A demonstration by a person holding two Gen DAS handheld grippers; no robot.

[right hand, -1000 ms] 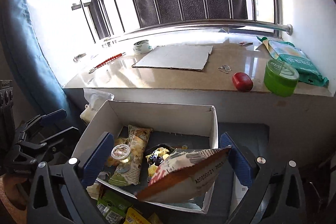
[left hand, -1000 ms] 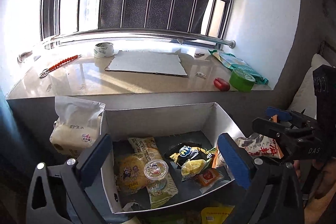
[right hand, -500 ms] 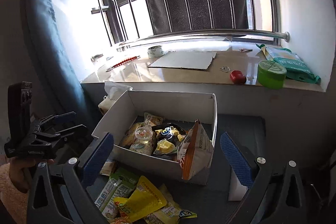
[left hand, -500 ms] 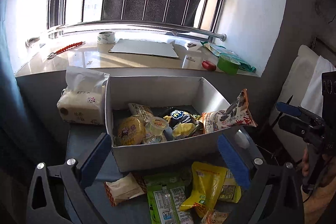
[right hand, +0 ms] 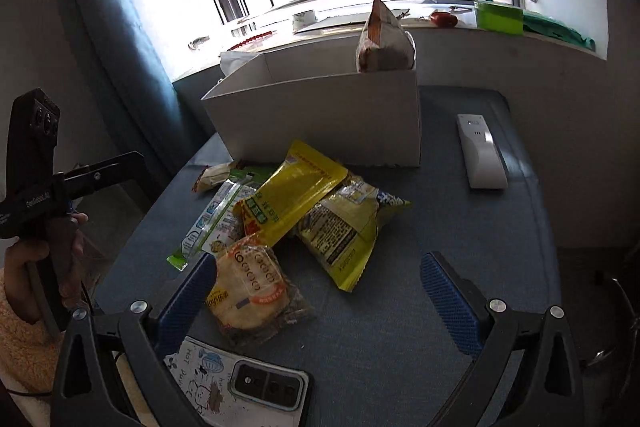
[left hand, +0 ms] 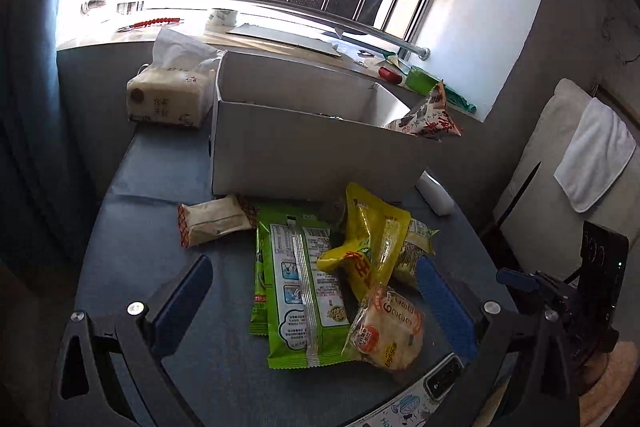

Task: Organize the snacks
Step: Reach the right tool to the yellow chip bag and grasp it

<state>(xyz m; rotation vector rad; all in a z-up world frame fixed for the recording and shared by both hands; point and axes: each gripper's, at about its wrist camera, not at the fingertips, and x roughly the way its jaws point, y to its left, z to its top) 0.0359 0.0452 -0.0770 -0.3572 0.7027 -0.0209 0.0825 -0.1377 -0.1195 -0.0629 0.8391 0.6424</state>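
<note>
Round cracker pack (left hand: 386, 327) lies between left gripper (left hand: 316, 307) fingers, seemingly untouched.

Blue table (right hand: 460, 247) carries white box (right hand: 328, 115), snack packets (right hand: 316, 211), remote (right hand: 482, 151), phone (right hand: 248, 387)

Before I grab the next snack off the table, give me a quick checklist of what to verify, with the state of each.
1. Left tool open and empty: ok.
2. Right tool open and empty: ok.
3. Loose snacks within reach: ok; the round cracker pack lies nearest, by the right tool's left finger.
4. Pile untangled: not ok; the yellow pouch overlaps the green packet and the yellow bag.
5. Box has room: cannot tell; its inside is hidden, and a chip bag sticks up over its rim.
6. Phone clear of the pick: not ok; it lies close under the right tool.
</note>
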